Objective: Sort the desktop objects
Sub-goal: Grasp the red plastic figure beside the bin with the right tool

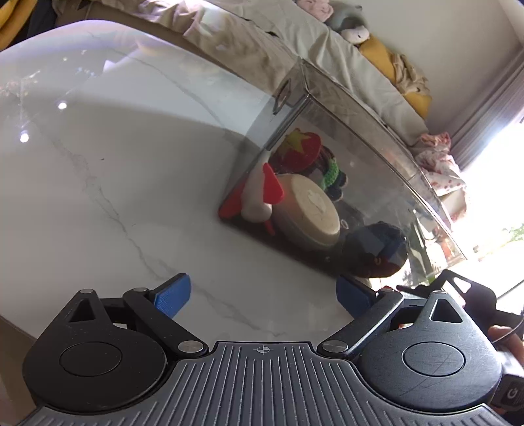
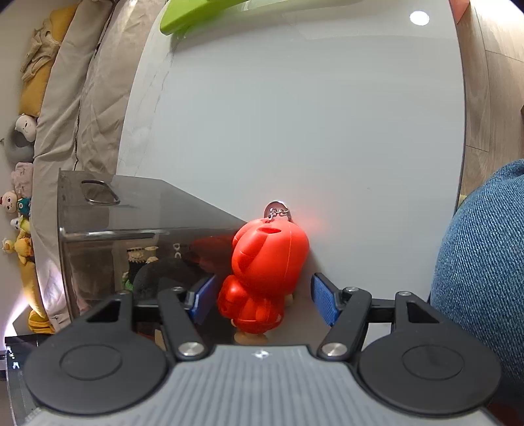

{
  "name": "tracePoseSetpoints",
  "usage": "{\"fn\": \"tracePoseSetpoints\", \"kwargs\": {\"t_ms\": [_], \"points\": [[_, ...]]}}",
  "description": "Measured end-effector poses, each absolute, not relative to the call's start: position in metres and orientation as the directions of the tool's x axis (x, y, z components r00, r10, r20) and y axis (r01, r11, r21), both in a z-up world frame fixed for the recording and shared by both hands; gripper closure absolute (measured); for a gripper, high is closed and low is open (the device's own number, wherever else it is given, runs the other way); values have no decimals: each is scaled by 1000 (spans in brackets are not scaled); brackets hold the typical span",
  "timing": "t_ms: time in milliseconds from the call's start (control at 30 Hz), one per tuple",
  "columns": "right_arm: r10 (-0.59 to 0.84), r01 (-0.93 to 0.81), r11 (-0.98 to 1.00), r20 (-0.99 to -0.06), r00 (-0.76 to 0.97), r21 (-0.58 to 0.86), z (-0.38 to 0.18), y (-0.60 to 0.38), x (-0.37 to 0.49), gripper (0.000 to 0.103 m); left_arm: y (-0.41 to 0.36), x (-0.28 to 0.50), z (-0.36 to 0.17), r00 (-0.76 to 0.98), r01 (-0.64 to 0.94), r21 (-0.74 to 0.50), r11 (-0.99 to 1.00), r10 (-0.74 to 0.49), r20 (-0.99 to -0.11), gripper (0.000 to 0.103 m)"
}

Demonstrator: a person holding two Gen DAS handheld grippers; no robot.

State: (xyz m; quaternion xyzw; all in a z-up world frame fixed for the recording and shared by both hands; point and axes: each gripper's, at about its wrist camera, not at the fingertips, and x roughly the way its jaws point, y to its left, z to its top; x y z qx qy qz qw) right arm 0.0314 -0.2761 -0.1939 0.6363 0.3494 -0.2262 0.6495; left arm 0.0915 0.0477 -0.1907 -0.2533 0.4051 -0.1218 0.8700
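Observation:
A smoked clear plastic box point(image 1: 360, 137) stands on the white marble table point(image 1: 114, 157); it also shows in the right wrist view point(image 2: 137, 213). Inside it lie a red and white plush point(image 1: 262, 193), a round cream disc point(image 1: 314, 209), a red star piece point(image 1: 301, 147) and a dark blue round toy point(image 1: 376, 249). My left gripper point(image 1: 262, 295) is open and empty, just in front of the box. A red plastic figure point(image 2: 265, 262) with a keyring lies on the table beside the box. My right gripper point(image 2: 262, 298) is open, its blue pads point(image 2: 322, 303) on either side of the figure without touching it.
A couch with a beige cover point(image 1: 262, 39) and plush toys point(image 1: 353, 29) runs behind the table. A green object point(image 2: 203, 13) lies at the table's far end. A person's denim-clad leg point(image 2: 484, 262) is at the right of the right wrist view.

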Motion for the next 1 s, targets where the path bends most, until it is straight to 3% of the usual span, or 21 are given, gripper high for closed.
{"fn": "tracePoseSetpoints", "kwargs": {"t_ms": [600,1000], "points": [[147,718,190,-743,653,669,-186,-284,36,55,47,93,-198,640,17,-509,861,-400,-656,4],[184,639,340,-715,675,690,-155,-308,-1,55,41,91,-195,627,17,-446,895,-357,-692,4]]}}
